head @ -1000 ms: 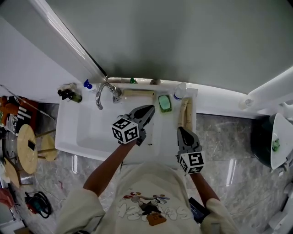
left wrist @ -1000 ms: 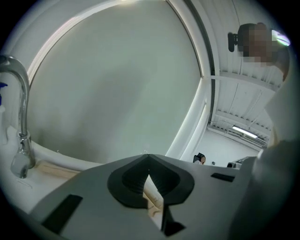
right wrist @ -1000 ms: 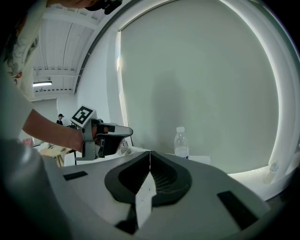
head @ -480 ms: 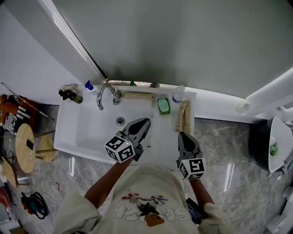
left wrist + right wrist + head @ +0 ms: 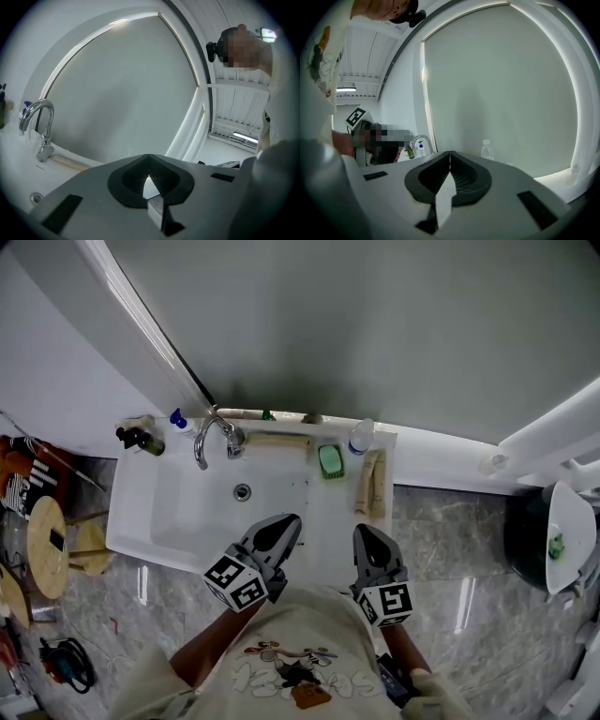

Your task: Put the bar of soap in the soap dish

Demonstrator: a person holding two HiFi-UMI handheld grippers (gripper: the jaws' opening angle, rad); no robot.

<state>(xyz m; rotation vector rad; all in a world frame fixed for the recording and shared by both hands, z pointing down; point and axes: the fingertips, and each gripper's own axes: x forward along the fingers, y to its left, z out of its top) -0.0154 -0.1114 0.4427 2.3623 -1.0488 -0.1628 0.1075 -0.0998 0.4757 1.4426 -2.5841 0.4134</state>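
Note:
In the head view, a green bar of soap (image 5: 330,461) lies in its pale dish on the back ledge of the white sink (image 5: 169,521), right of the tap (image 5: 214,432). Both grippers are held near my body, well short of the soap. My left gripper (image 5: 286,521) is over the sink's front edge, jaws shut and empty. The right gripper (image 5: 364,532) hangs beside it over the counter's front edge, also shut with nothing in it. In the left gripper view the gripper (image 5: 149,157) points at the mirror. The right gripper (image 5: 450,154) does the same in its own view.
A clear bottle (image 5: 359,436) and a wooden piece (image 5: 370,484) sit right of the soap. Dark bottles (image 5: 141,437) and a blue-capped one (image 5: 177,418) stand at the sink's back left. The drain (image 5: 243,491) is mid-basin. A round stool (image 5: 49,545) stands on the floor at left.
Both grippers have drawn back from over the sink toward my body and risen, the left one farther. Both stayed shut.

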